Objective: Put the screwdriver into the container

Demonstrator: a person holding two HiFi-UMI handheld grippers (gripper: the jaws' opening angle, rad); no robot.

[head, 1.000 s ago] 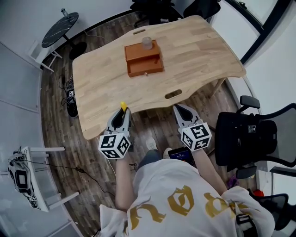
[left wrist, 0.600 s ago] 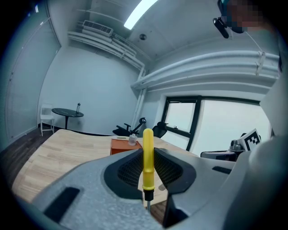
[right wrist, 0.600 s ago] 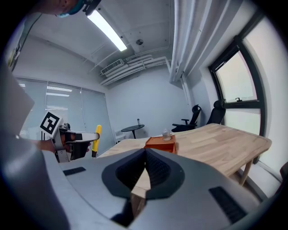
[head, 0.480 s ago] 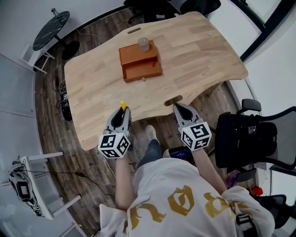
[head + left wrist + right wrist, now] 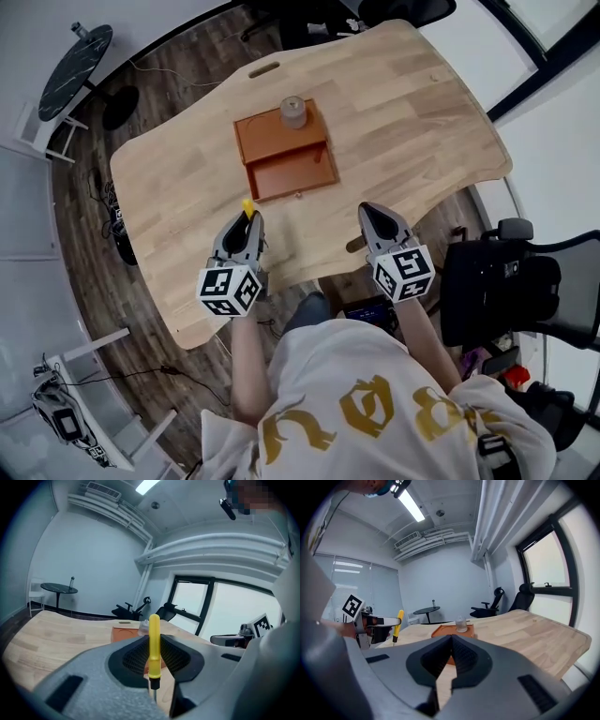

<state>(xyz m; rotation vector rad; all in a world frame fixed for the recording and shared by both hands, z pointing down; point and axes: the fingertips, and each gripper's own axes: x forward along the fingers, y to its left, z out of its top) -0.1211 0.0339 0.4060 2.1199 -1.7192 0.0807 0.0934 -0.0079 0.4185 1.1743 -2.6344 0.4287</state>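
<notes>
My left gripper (image 5: 247,223) is shut on a yellow-handled screwdriver (image 5: 248,208), over the near part of the wooden table (image 5: 412,112). In the left gripper view the screwdriver (image 5: 154,644) stands upright between the jaws, handle up and shaft down. Beyond it on the table lies the orange container (image 5: 286,157), a shallow box with a clear cup (image 5: 293,112) on its far part. My right gripper (image 5: 368,214) is shut and empty, over the table's near edge to the right. The right gripper view shows the container (image 5: 448,630), the cup (image 5: 461,624) and the screwdriver (image 5: 398,621) at the left.
A black office chair (image 5: 497,281) stands close on my right. A round black side table (image 5: 70,58) is at the far left, and more chairs (image 5: 394,9) are beyond the table. A slot (image 5: 265,68) is cut in the table's far edge.
The person has stepped up to the table: both grippers, off its near edge before, are now over it. The left gripper still holds the screwdriver.
</notes>
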